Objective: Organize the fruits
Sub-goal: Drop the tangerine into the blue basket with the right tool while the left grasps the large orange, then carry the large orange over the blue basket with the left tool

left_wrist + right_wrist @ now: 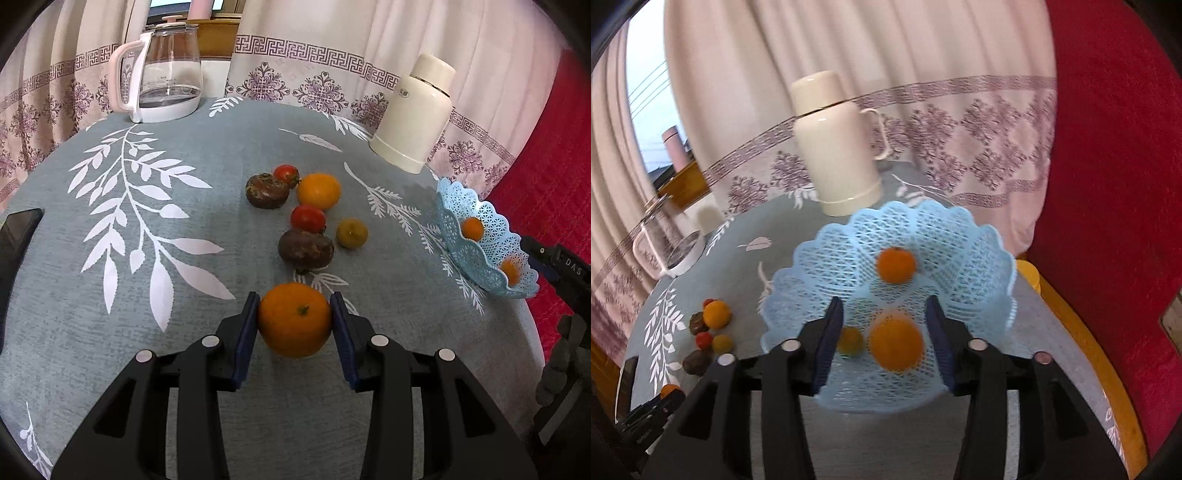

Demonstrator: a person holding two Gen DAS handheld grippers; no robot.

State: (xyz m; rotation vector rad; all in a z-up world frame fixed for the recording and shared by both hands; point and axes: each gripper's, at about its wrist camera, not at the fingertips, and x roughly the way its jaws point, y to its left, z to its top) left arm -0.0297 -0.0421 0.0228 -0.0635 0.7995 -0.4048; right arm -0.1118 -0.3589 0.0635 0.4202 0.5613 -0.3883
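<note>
The left gripper (294, 314) has its fingers (246, 332) clamped on either side of a round orange (294, 319), bright-skinned with a small green stem scar facing up, sitting low over the grey leaf-print counter (110, 332); the blue pads press its flanks. Just beyond that orange lie a dark brown wrinkled fruit (306, 249), a red tomato (308, 218) and a small yellow-green citrus (351, 233); farther still from it sit a second orange (318, 191), another brown fruit (266, 191) and a second tomato (286, 173), all crowded close.

The pale blue lattice basket (960, 236) stands off to the right of the held orange, near the counter's edge; the right gripper (884, 334) hangs over it with fingers (827, 343) spread apart and holding nothing; below them a blurred orange fruit (896, 344), a smaller yellowish one (850, 341) and another orange one (896, 264) lie in the basket. Behind the basket stands a cream flask (837, 147); a glass kettle (162, 74) sits at the far side.
</note>
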